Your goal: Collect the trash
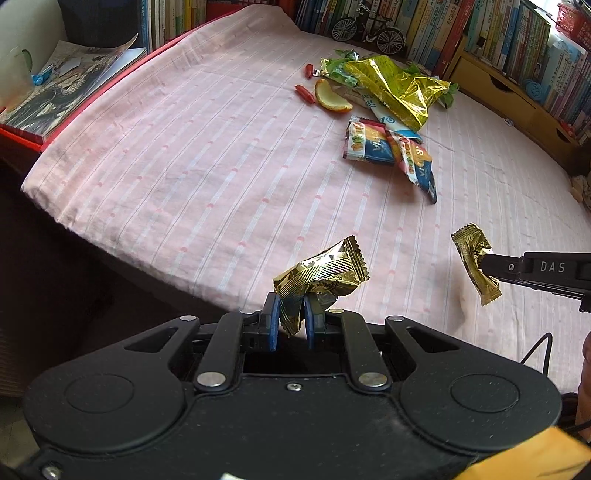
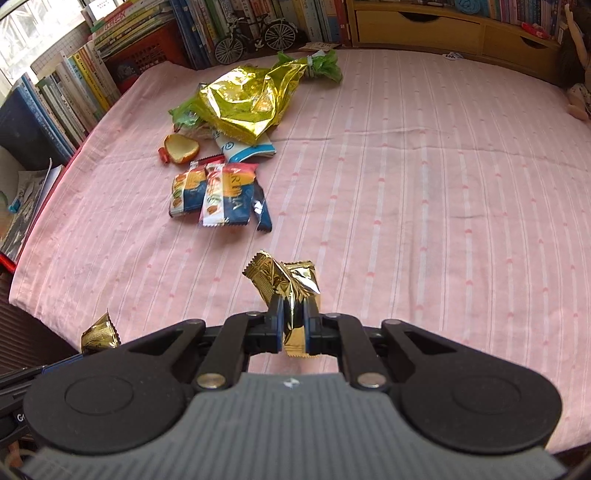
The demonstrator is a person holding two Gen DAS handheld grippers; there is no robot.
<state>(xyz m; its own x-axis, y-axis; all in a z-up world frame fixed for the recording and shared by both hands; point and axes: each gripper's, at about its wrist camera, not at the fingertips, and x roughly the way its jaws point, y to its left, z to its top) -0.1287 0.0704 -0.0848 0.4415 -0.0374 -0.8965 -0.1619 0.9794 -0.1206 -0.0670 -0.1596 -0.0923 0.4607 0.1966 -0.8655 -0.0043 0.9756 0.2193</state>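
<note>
My left gripper (image 1: 291, 314) is shut on a crumpled gold wrapper (image 1: 325, 273), held above the near part of the pink striped cloth (image 1: 184, 177). My right gripper (image 2: 293, 319) is shut on a second gold wrapper (image 2: 284, 280); that wrapper (image 1: 476, 262) also shows at the right of the left wrist view. More trash lies farther back on the cloth: blue-and-orange snack packets (image 2: 214, 192), a large gold foil bag (image 2: 243, 99), a green wrapper (image 2: 325, 64), a piece of orange peel (image 2: 181, 147) and small red wrappers (image 1: 304, 94).
Rows of books (image 2: 74, 81) and a model bicycle (image 2: 255, 35) line the back edge. Wooden drawers (image 2: 443, 26) stand at the back right. A stack of magazines (image 1: 55, 92) sits off the cloth's left side, where the surface drops away.
</note>
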